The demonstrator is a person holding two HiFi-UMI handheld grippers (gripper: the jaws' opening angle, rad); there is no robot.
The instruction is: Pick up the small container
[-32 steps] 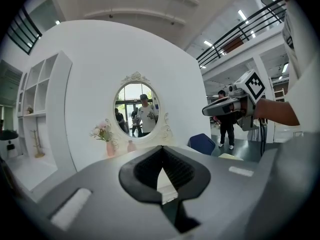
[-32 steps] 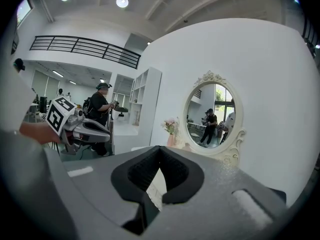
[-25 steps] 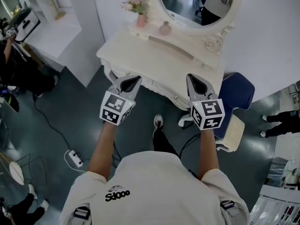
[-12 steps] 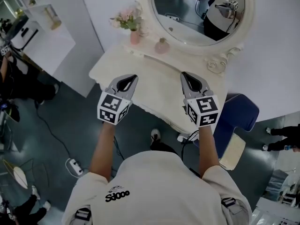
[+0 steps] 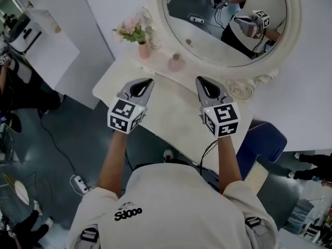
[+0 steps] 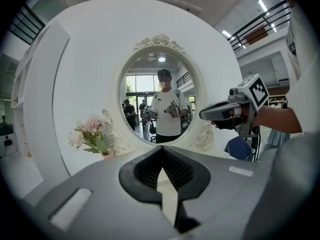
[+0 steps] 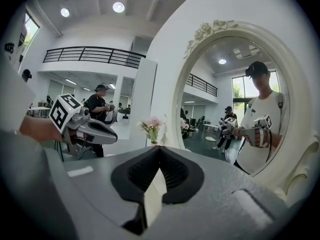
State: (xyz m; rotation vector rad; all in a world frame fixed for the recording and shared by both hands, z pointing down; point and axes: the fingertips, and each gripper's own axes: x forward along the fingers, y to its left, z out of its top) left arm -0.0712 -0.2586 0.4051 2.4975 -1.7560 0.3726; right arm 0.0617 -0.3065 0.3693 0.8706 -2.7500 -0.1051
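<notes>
stage: start, nothing lifted | left gripper and right gripper: jaws together, both empty, above white vanity table | small pink round container: on table at oval white-framed mirror foot, apart from both | remaining: reach, grasp, lift

We hold both forearms out ahead, bare and roughly parallel. Our left gripper and right gripper sit side by side, about level and apart, marker cubes facing up, both pointing forward. Each pair of jaws is closed tip to tip, with nothing between them.
</notes>
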